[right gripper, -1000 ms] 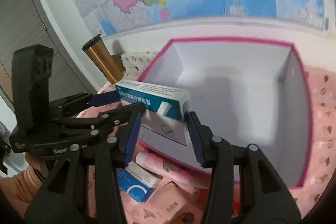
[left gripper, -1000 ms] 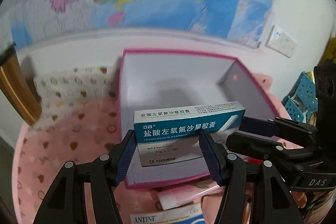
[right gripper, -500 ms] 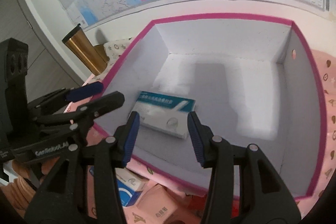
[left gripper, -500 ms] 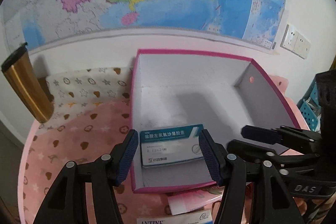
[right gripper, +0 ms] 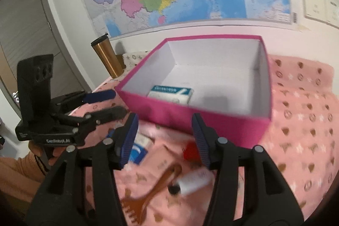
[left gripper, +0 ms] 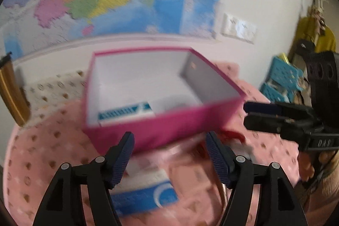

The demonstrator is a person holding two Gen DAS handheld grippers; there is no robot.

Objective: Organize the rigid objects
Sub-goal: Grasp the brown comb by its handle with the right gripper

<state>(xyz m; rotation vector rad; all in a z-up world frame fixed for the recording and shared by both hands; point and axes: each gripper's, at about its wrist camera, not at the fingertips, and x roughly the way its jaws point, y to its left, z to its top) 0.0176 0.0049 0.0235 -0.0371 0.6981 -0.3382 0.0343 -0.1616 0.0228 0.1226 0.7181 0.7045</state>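
Claws both empty now: our left claw (left gripper: 169,144) and right claw (right gripper: 165,132) hang spread w/ jaws apart, pulled back outside the pink box (right gripper: 211,118); 1 s ago they held the medicine box (right gripper: 171,93) between them. It lies flat in the near-left corner. Only right view shows brown comb (right gripper: 152,190) and white tube (right gripper: 192,183) on the desk (right gripper: 307,120).
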